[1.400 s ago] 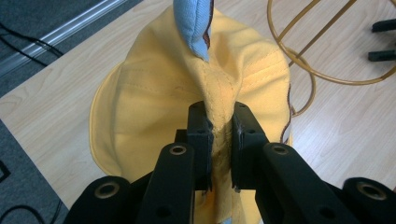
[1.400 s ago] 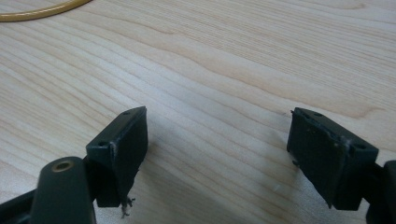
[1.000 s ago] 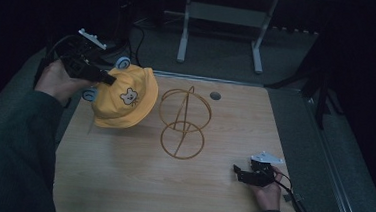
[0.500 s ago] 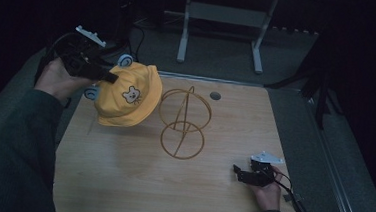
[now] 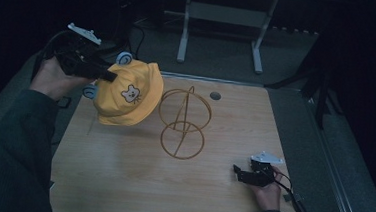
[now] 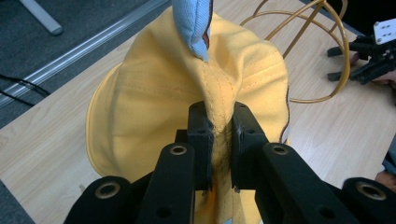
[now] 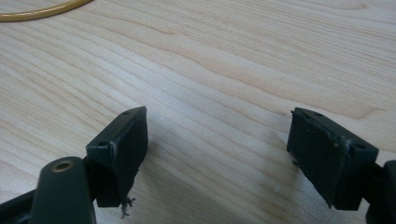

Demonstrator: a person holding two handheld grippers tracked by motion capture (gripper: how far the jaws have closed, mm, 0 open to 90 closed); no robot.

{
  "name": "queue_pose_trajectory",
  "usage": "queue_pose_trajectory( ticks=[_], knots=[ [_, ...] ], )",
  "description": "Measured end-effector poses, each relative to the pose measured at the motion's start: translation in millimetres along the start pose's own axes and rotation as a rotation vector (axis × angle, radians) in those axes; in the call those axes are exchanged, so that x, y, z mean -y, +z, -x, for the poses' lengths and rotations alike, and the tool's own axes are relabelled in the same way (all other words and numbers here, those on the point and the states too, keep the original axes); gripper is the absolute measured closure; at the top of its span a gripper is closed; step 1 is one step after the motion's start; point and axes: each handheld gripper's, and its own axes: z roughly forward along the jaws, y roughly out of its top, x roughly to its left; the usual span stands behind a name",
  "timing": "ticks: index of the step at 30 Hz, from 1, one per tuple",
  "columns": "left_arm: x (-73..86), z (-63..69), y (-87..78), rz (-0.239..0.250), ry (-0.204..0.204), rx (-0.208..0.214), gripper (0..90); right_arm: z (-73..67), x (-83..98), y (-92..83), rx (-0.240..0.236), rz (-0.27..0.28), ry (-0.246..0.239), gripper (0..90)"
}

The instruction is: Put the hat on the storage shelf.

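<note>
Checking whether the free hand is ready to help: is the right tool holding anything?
No: in the right gripper view the right tool stands wide open over the bare wooden table, with nothing between its jaws.

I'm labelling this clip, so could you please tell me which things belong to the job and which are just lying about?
In the job:
- yellow fabric bear-face hat, pinched by the left gripper
- gold wire hat stand

Lying about:
- open right gripper, resting on the wooden table
</note>
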Motion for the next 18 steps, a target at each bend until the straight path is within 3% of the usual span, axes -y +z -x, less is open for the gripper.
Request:
queue_pose_trajectory(
  ticks=[11,18],
  knots=[
    [-1.4,5.5,-3.7,0.016,0.02,0.031,80.6,0.0,0.0,0.0,0.0,0.001,0.0,20.4],
    [-12.8,18.1,-6.3,0.021,0.063,0.05,80.5,0.0,0.0,0.0,0.0,0.0,0.0,20.4]
  ],
)
